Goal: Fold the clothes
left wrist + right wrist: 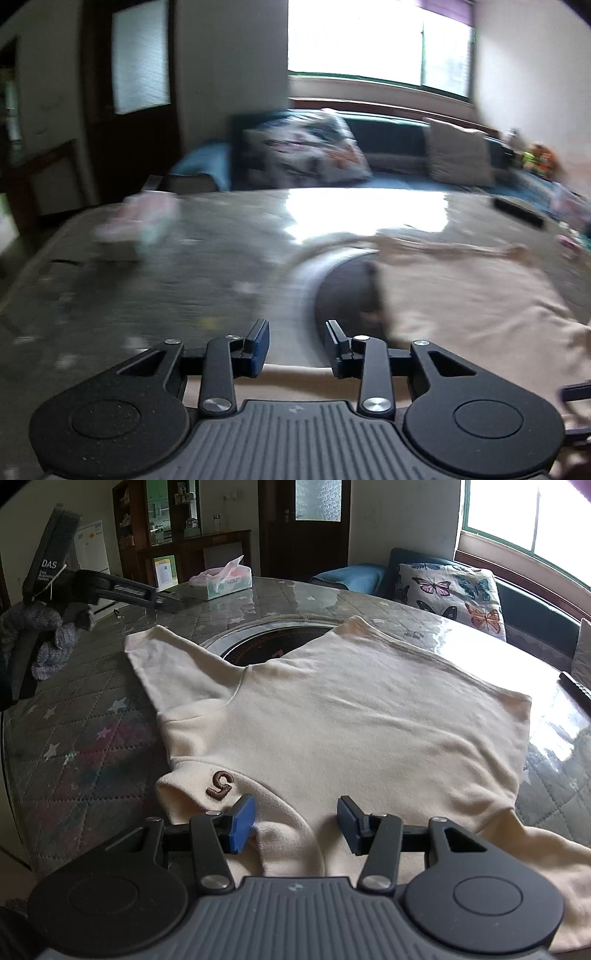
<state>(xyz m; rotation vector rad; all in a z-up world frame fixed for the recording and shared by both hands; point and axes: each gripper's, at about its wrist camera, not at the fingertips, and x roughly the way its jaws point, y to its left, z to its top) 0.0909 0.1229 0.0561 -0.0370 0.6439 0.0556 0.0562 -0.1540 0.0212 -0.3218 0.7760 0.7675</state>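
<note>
Cream sweater [362,720] lies spread beyond parted fingers [242,823].

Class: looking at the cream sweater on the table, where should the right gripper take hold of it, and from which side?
Grip the cuff of the cream sweater, beside the embroidered 5. It lies folded and raised just ahead-left of the open right gripper, so come from the near edge, low.

Soft matt fleece sweater [351,716] lies on a glossy quilted table cover [85,738]

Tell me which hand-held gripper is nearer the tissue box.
Left. The left hand-held gripper hangs over the table's far side just short of the tissue box; the right sits over the near shirt.
</note>
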